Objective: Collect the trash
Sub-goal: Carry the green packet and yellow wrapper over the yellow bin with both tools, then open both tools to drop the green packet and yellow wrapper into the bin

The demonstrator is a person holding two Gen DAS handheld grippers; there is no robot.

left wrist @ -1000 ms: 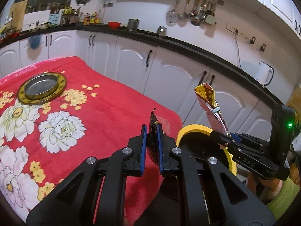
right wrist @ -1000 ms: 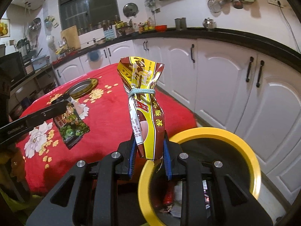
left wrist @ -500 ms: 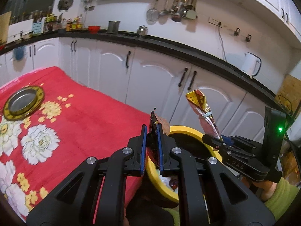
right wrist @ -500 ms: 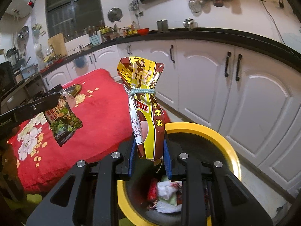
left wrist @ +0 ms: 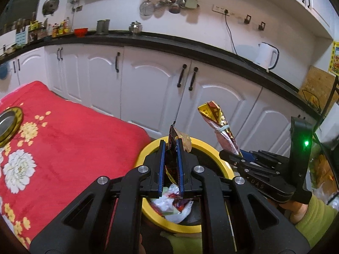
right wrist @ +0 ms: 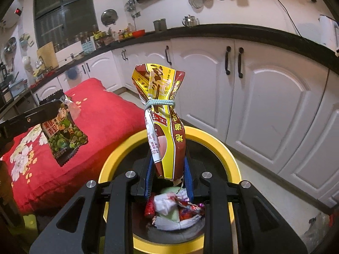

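Yellow-rimmed bin (right wrist: 231,158) w/ trash inside sits below both grippers: right gripper (right wrist: 167,169) pinches tied yellow-red snack bag (right wrist: 163,116) upright, left gripper (left wrist: 171,148) clamped on green-pea packet (right wrist: 63,131), beside red-clothed table (left wrist: 74,139).

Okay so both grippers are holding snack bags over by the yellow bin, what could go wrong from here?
1. The green pea snack packet in the left gripper seems to hang nearer the red tablecloth than the bin's yellow rim; released now, it might miss.
2. The tall tied bag in the right gripper could tip and catch on the rim.
3. The two grippers are close and could bump.
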